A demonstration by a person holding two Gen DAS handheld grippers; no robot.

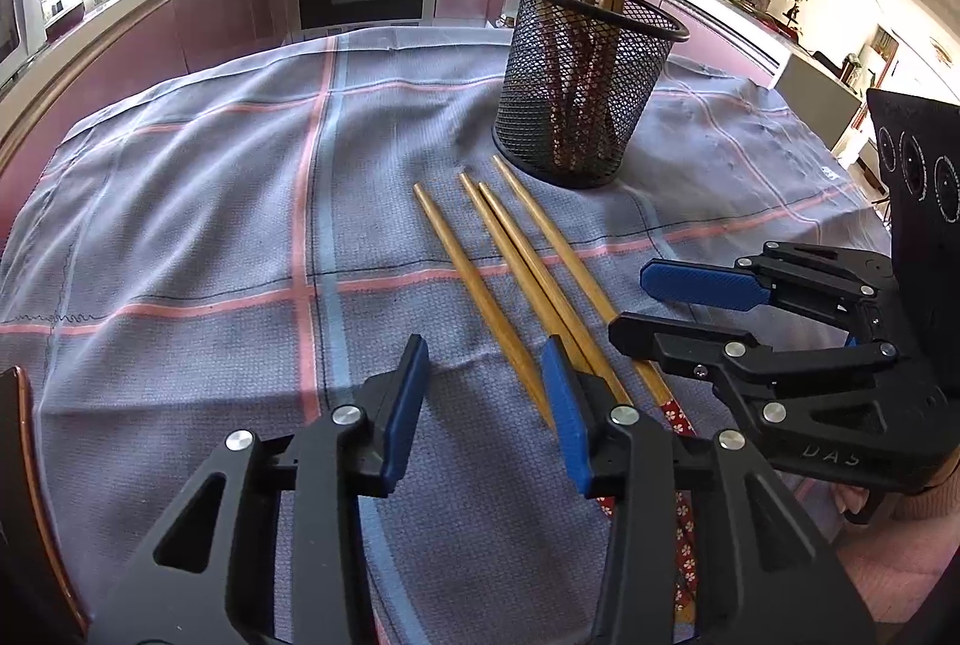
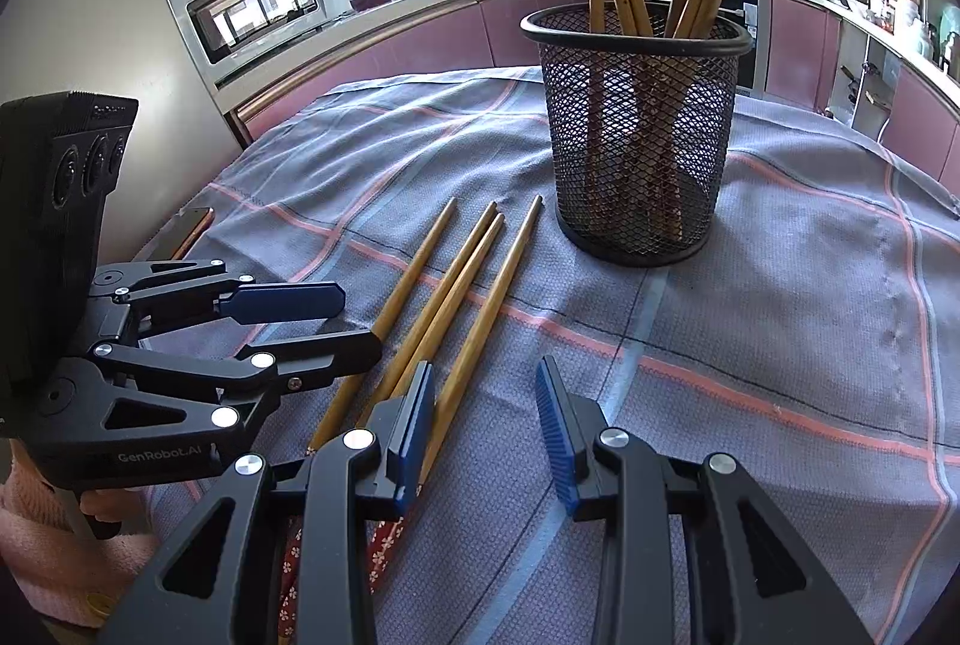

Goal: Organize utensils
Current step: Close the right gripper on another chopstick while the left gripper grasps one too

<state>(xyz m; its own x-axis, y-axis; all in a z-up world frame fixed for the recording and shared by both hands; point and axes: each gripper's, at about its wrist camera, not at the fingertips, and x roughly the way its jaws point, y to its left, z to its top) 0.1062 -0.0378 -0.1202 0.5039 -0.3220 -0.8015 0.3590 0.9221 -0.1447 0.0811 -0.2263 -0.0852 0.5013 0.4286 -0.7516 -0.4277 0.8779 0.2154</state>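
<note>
Four slim, tapered wooden chopsticks (image 1: 510, 273) lying loose on the woven checked cloth (image 1: 198, 201), near a round black wire-mesh cup (image 1: 585, 87) bristling with more. Left gripper (image 1: 486, 420) and right gripper (image 2: 485, 426), blue ribbed pads, both spread, empty.

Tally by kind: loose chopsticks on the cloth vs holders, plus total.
Loose chopsticks: 4
Mesh holder: 1
Total: 5
The chopsticks standing in the holder overlap, so they are not counted.
</note>
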